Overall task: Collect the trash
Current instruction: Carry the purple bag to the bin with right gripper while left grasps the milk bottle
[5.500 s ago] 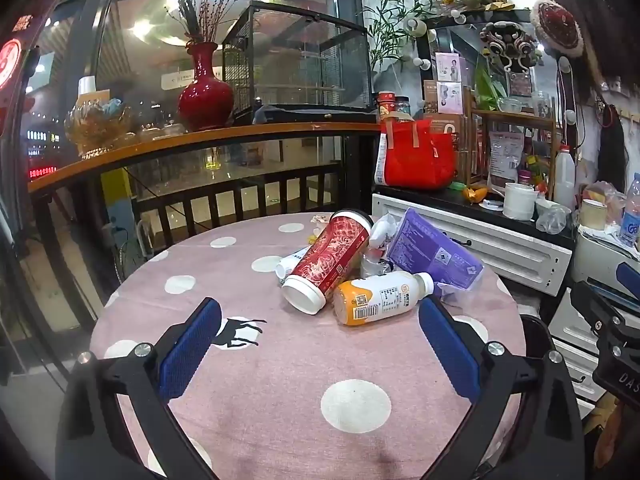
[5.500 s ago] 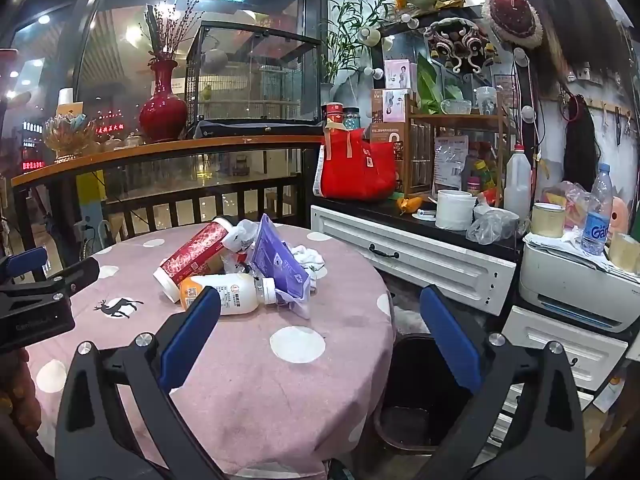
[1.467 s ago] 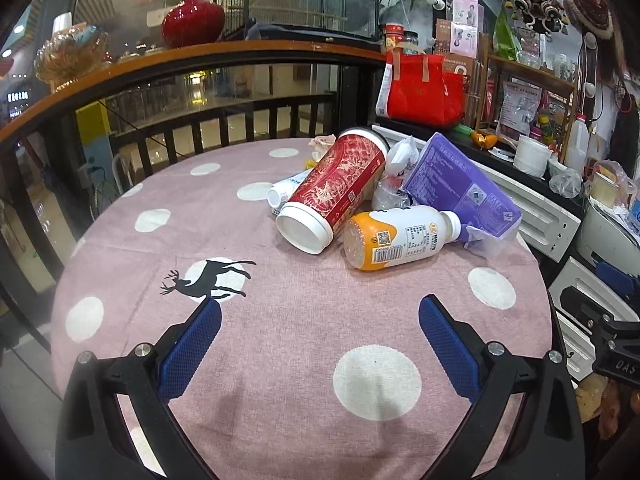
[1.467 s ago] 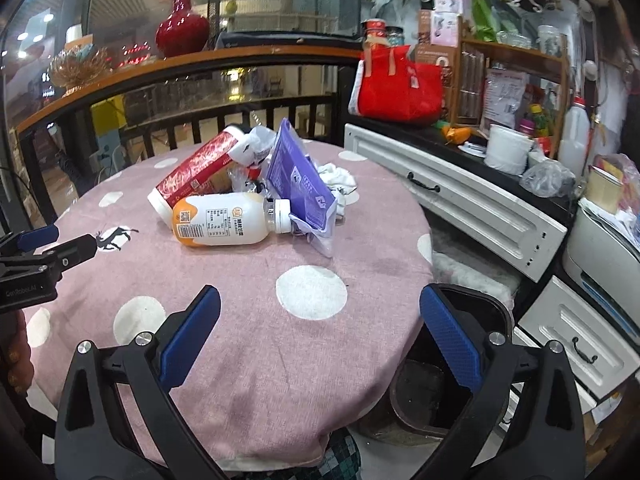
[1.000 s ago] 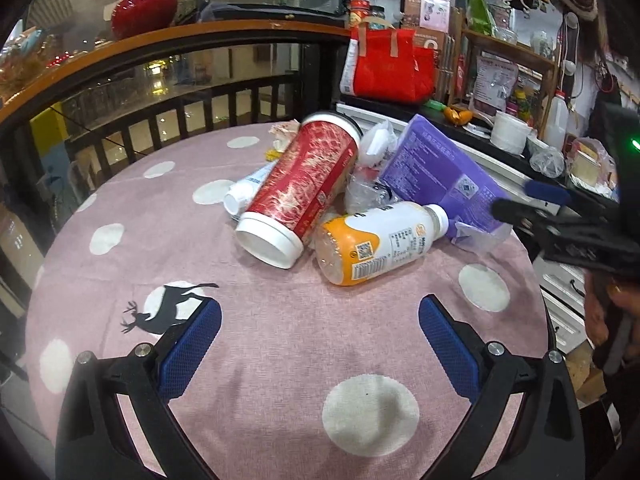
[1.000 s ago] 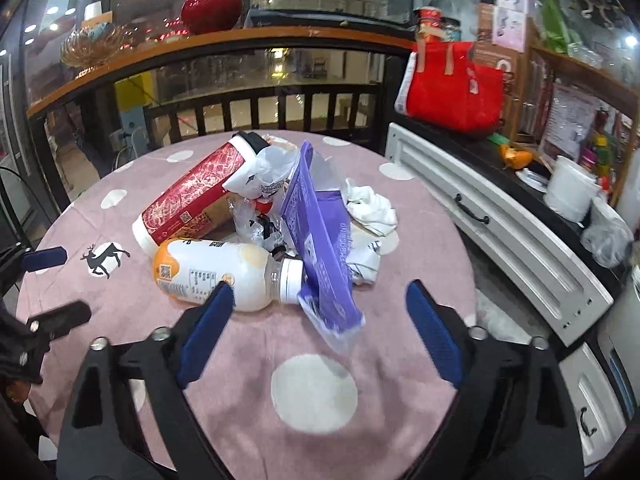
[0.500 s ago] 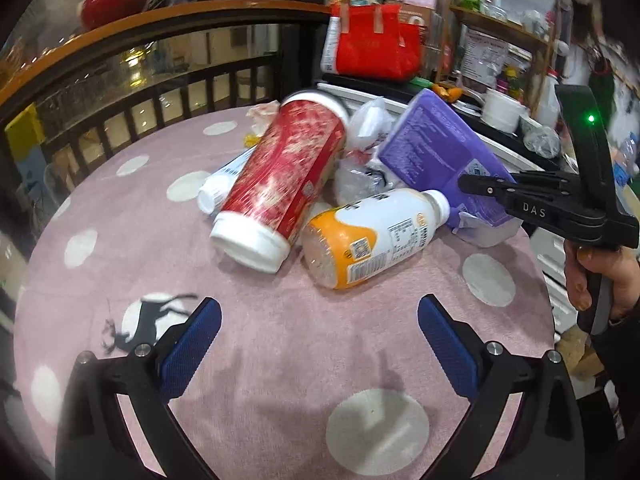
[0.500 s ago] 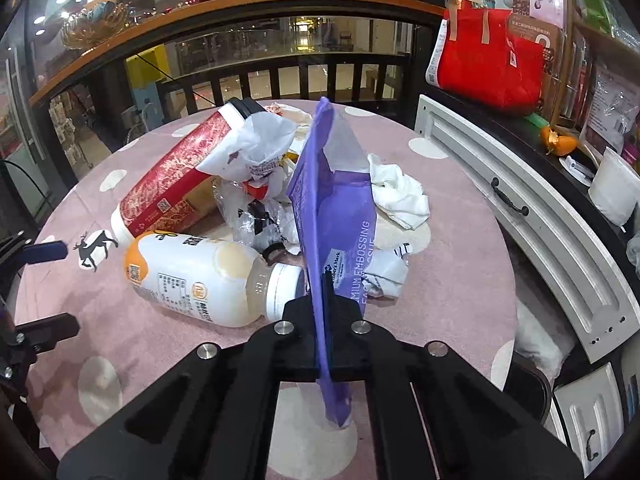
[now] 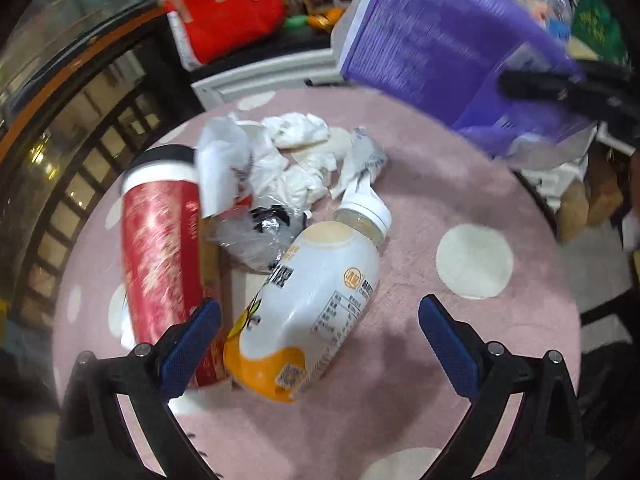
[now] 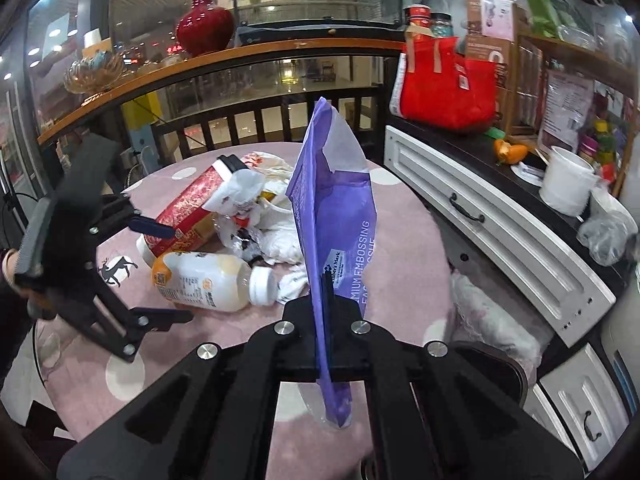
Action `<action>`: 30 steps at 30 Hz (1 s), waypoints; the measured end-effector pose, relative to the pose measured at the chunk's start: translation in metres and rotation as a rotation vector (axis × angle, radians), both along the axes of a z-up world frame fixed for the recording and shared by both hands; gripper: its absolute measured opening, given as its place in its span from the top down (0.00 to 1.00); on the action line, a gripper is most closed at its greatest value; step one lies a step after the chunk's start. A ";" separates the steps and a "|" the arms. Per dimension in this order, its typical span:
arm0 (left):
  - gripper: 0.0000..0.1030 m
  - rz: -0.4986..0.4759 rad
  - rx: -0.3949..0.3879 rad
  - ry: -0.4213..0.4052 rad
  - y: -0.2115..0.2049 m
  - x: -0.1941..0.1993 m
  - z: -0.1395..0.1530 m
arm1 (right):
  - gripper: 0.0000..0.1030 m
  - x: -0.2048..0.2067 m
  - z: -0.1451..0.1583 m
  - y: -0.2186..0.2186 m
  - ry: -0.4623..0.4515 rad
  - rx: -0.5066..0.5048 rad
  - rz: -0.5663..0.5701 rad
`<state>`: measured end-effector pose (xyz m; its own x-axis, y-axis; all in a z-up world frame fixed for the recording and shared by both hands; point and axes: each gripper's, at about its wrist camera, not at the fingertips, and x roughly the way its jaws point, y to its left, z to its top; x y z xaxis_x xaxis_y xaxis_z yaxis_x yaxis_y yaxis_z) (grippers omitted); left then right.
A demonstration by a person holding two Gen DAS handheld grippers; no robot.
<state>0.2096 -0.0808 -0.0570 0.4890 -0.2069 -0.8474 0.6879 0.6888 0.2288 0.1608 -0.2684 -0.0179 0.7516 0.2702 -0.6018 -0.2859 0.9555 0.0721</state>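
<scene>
One purple wrapper (image 10: 336, 216) now hangs clamped in our right gripper (image 10: 325, 300), lifted off the tabletop (image 10: 400, 240) for binning; the left gripper (image 9: 318, 320) jaws stand apart over the bottle (image 9: 312, 304).

L wrist cam steep down, close over trash pile (image 9: 280, 200); R cam lower-angled from opposite side, same pile.

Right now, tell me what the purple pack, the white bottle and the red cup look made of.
Purple pack: thin glossy plastic film; it creases and its lower edge is clear. White bottle: smooth, semi-opaque plastic with a printed label and a white screw cap. Red cup: probably printed paper with a white plastic lid; blur leaves that open.
</scene>
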 end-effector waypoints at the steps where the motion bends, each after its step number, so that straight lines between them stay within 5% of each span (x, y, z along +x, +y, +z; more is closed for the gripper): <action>1: 0.05 -0.013 0.037 0.004 -0.004 0.004 -0.004 | 0.99 -0.004 -0.002 -0.007 0.006 0.004 -0.016; 7: 0.06 -0.048 0.152 0.088 -0.018 0.028 -0.026 | 0.99 -0.015 -0.018 -0.035 0.042 0.026 -0.086; 13: 0.35 -0.032 0.192 0.092 -0.017 0.026 -0.038 | 0.99 -0.024 -0.030 -0.056 0.061 0.053 -0.138; 30: 0.41 0.063 -0.085 0.018 -0.011 -0.038 -0.009 | 0.99 -0.067 -0.057 -0.131 0.082 0.147 -0.328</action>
